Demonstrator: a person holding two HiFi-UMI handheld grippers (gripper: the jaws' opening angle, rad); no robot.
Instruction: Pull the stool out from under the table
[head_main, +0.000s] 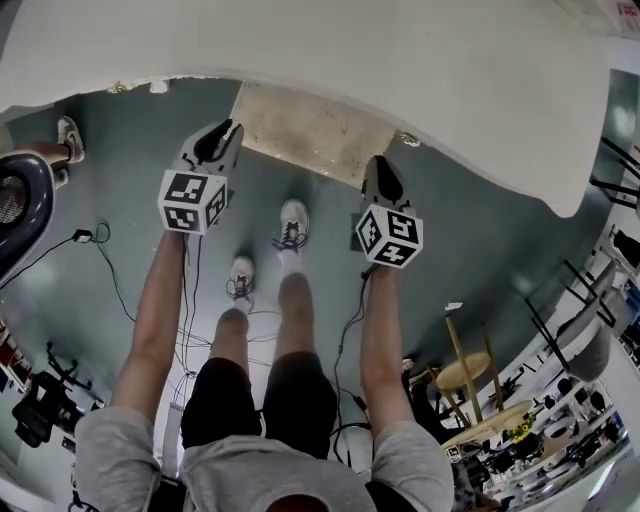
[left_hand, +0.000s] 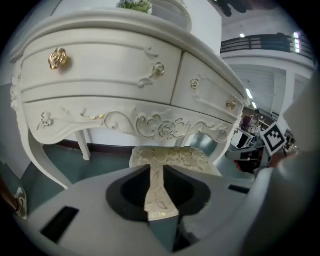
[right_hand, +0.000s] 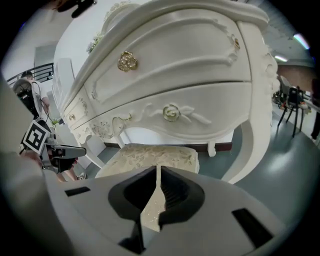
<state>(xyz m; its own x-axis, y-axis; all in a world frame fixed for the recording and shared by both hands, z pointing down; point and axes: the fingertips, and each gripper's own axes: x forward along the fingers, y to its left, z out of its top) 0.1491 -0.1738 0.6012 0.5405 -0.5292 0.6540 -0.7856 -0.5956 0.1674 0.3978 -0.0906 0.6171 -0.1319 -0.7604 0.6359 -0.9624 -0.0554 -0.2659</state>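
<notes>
**Left tongs**: grey moulded plastic with black-lined jaws. The jaws stand a narrow slot apart and grip nothing. The tip is aimed at the front of the stool seat, near its left corner.

**Right tongs**: same build. The jaws are closed to a hairline and empty, and point at the same seat near its right corner.

**Cream upholstered stool**: a squarish padded seat in pale leaf-patterned fabric with gold glints. It is tucked under the surface between the curved legs, with only its front part showing past the rim.

**White carved wooden surface**: bow-fronted, with a smooth matte top. The drawers carry gilt rose-shaped knobs, and raised scrollwork and rosettes run along the apron.

**Grey-green floor**: smooth, with black cables trailing across it.
</notes>
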